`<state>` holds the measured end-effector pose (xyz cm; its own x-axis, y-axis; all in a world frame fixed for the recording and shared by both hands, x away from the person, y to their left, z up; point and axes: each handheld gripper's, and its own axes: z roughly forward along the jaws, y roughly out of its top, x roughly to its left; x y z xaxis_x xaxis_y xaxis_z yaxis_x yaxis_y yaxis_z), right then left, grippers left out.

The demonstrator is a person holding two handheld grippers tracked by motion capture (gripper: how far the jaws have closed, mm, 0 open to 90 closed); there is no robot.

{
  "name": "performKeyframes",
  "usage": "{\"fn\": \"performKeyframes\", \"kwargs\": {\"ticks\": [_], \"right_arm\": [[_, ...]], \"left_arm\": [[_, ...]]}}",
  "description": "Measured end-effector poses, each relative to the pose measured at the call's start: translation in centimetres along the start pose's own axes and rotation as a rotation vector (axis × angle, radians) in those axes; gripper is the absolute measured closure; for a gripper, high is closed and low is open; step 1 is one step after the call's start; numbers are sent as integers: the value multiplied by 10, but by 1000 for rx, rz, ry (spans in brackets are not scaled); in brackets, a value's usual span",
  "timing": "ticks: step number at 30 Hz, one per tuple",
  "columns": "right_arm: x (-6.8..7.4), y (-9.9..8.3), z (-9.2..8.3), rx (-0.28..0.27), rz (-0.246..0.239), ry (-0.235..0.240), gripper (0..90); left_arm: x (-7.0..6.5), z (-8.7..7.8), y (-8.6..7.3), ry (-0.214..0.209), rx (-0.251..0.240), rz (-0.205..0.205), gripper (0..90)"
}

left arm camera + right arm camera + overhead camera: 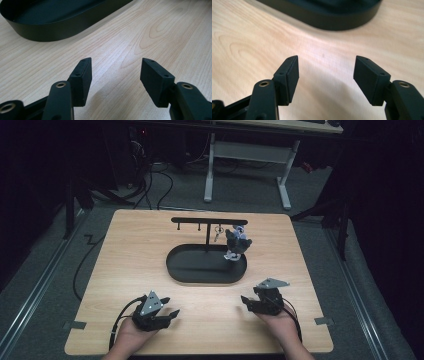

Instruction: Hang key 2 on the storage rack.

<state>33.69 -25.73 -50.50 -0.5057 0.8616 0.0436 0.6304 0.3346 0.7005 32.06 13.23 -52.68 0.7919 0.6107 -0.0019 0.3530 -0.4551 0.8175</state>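
Resting with both the left gripper point(172, 311) and right gripper point(246, 301) parted and empty near the black oval metal tray point(200, 276), probably rigid, slick-walled, best pinched at its thin rim.

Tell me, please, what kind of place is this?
Probably a lab or workshop set up for recording, not a home. A wooden table stands alone on grey carpet, cables trail over the floor behind it, and a height-adjustable desk frame stands at the back in a darkened room.
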Motion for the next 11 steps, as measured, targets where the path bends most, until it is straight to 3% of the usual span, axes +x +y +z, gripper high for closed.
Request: {"fn": "performKeyframes", "kwargs": {"ticks": [3, 6, 8, 11], "right_arm": [[-1, -25, -5, -44, 22, 4, 361], [-3, -40, -10, -63, 26, 5, 335], [-4, -44, -17, -98, 3, -2, 322], [-5, -44, -21, -127, 12, -7, 307]], "left_arm": [[-1, 0, 0, -4, 2, 5, 435], [-1, 1, 0, 2, 9, 3, 433], [0, 0, 1, 4, 5, 0, 433], [0, 1, 1, 10, 6, -3, 431]]}}
